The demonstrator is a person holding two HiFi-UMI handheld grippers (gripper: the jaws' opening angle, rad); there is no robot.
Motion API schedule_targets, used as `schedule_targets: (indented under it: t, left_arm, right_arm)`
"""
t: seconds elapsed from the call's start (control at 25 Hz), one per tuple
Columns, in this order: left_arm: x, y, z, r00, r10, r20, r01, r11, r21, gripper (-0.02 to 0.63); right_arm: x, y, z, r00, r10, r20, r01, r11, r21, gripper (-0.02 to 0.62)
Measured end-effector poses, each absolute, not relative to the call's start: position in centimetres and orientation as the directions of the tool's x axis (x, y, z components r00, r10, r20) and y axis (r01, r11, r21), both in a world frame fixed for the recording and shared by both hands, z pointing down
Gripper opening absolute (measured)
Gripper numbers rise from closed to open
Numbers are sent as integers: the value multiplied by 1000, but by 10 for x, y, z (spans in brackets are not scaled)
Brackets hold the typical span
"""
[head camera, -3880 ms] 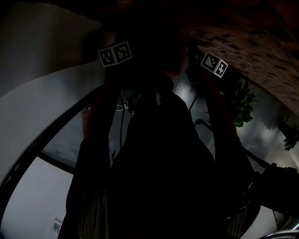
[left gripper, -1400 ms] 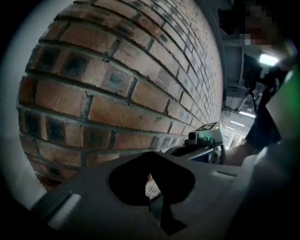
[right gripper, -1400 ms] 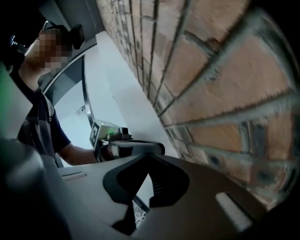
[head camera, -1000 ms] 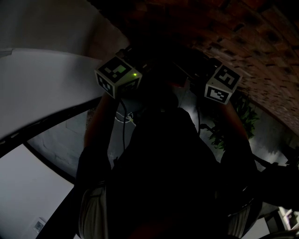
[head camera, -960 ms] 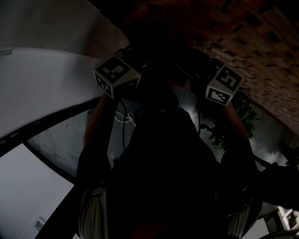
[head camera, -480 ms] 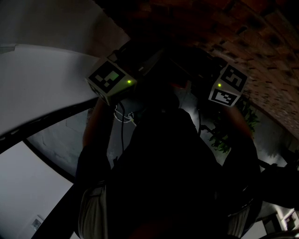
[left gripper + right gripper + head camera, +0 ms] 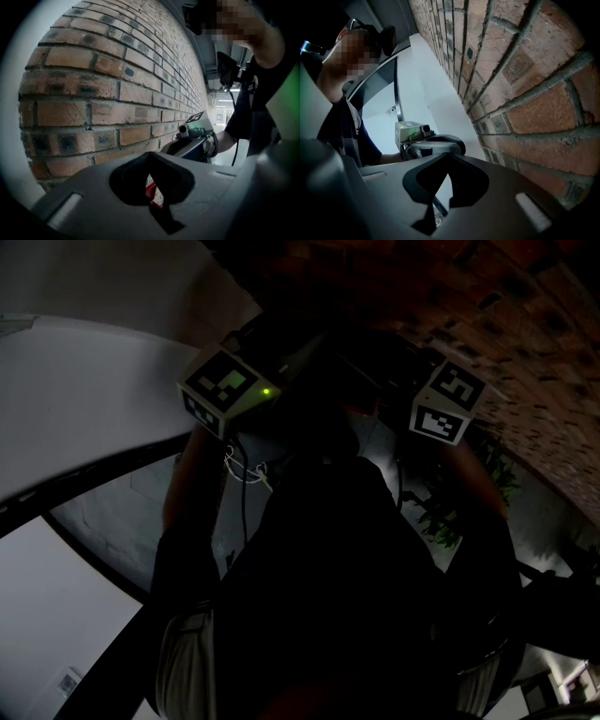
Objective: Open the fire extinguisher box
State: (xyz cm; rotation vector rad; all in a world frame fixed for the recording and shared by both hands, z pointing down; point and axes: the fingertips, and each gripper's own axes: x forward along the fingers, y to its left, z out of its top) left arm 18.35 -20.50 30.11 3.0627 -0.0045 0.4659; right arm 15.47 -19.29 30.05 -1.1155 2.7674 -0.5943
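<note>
Beside the brick wall point(image 7: 93, 93) runs a pale surface point(image 7: 431, 93), perhaps floor.

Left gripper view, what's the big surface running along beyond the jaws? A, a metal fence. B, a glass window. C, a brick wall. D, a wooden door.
C: a brick wall of reddish bricks with grey mortar joints fills most of the left gripper view and runs away towards the right.
</note>
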Motion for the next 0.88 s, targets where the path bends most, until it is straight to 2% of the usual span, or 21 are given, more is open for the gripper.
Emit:
schedule_targets:
  t: [0.24,0.48,0.88]
  left_arm:
    - [184,-206,298,968,21,249,-5,-995,103,-8]
    - [186,-197,292,967,19,253,16,-1000,10,-8]
    - [172,-197,288,958,-101,269,-128,-988,86,-5]
  right_arm:
    - [156,-193,297,-718,-695,48,-659,655,-370,2]
    - [157,-185,294,-732,-681,30,-638,669,-382,2]
    - [148,-180,287,-775,-631,-15,-571,711,-411,2]
